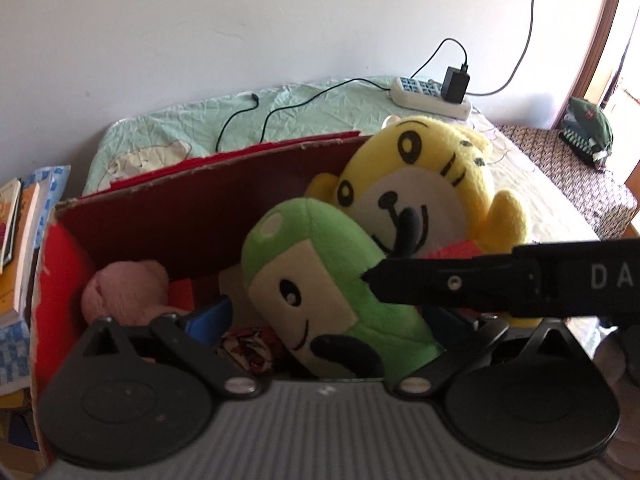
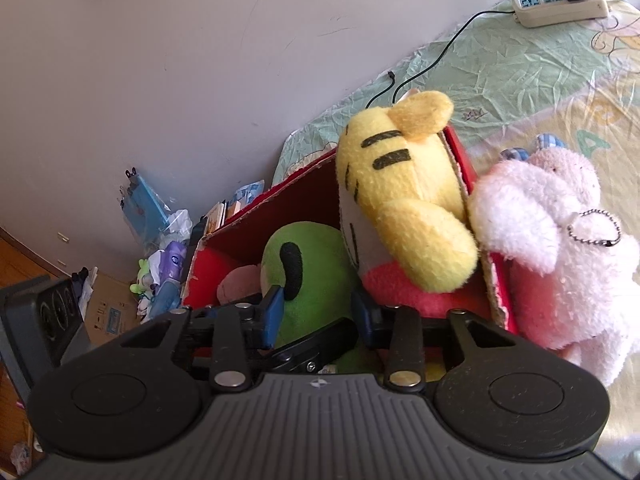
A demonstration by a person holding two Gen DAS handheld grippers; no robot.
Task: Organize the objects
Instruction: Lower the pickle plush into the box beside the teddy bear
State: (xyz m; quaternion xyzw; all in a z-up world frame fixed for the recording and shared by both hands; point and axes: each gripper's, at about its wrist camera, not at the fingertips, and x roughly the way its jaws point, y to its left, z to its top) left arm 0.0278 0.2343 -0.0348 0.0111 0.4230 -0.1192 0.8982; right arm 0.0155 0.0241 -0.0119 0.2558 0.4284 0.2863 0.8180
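An open red cardboard box (image 1: 200,176) (image 2: 464,172) stands on the bed. Inside lie a green plush (image 1: 332,276) (image 2: 312,264), a yellow tiger plush (image 1: 424,184) (image 2: 400,184) leaning on the right wall, and a pink plush (image 1: 124,292) (image 2: 236,280) in the left corner. My left gripper (image 1: 330,316) is wide open, its blue pads (image 1: 208,316) astride the green plush's lower half. My right gripper (image 2: 319,312) (image 1: 372,276) reaches in from the right, its jaws narrowed onto the green plush's side. A pale pink fluffy plush (image 2: 560,248) with a ball chain sits outside, against the box's right wall.
A power strip (image 1: 428,94) (image 2: 560,0) with a charger and black cables lies on the green sheet behind the box. Books (image 1: 16,232) are stacked left of the box. A green cap (image 1: 588,124) rests far right. Bags and cardboard (image 2: 160,264) clutter the floor by the wall.
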